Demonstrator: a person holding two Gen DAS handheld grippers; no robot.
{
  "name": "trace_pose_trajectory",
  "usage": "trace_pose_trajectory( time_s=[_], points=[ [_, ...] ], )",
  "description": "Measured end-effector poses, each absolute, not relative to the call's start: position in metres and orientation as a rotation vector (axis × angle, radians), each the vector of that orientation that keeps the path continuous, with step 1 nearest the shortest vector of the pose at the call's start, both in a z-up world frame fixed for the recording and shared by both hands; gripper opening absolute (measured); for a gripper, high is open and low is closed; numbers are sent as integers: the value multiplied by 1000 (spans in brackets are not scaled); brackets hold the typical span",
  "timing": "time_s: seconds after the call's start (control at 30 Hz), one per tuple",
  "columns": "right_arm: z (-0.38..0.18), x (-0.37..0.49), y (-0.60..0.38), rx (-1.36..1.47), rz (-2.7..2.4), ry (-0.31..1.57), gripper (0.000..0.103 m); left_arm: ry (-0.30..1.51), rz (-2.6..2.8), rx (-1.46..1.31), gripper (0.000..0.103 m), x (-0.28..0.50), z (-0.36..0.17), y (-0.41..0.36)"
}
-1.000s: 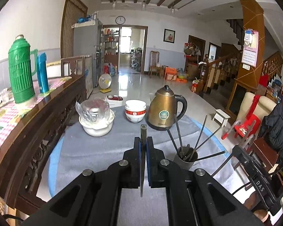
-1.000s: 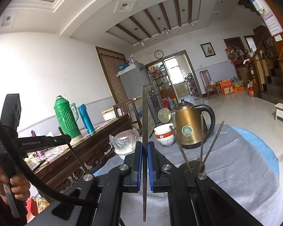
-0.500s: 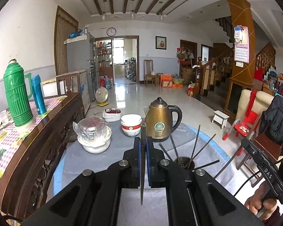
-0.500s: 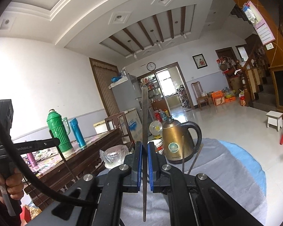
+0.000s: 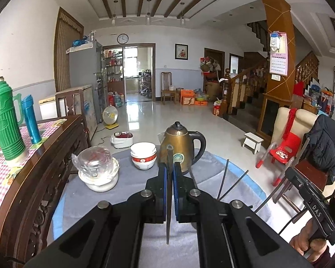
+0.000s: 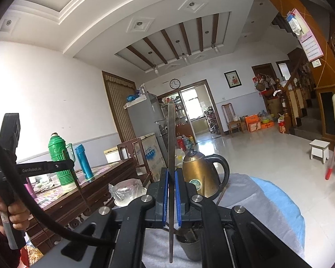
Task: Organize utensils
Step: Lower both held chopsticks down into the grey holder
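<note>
**Ana:** Chopsticks are up off the cloth now. A second ago both claws sat lower, with the whole dark grey utensil cup (image 6: 191, 245) in the left camera; now that view shows only the sticks standing in it (image 5: 223, 182), near right, and the ceiling fills more of both pictures.

**Ben:** So each hand has lifted its stick clear?

**Ana:** I'd judge so. The left claw (image 5: 170, 192) is clamped on a thin dark metal chopstick (image 5: 168, 201), which runs upright between the blue pads. The right claw (image 6: 171, 197) is pressed shut the same way on a long grey metal chopstick (image 6: 171, 156), its top reaching far above the pads.

**Ben:** And the cup?

**Ana:** On the grey cloth-covered surface (image 5: 131, 192), just under the right claw in its own view, in front of the brass-coloured electric kettle (image 5: 181, 147).

**Ben:** What follows?

**Ana:** Probably carrying both sticks over the cup's mouth and lowering them in. Neither tip is inside it yet.
</note>
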State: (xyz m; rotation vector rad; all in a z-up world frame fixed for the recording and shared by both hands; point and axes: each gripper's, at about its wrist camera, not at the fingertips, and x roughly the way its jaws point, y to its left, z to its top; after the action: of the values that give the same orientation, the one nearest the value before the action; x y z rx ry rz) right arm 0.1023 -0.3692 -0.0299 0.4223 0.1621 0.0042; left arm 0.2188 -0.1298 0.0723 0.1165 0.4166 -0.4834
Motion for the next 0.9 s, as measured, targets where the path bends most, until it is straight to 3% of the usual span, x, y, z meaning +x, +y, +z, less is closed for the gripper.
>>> trace_pose_trajectory(
  time_s=[0.9],
  points=[
    [-51,153,-420,466,-109,213,6,356,-574,112,5,257,77,-183]
  ],
)
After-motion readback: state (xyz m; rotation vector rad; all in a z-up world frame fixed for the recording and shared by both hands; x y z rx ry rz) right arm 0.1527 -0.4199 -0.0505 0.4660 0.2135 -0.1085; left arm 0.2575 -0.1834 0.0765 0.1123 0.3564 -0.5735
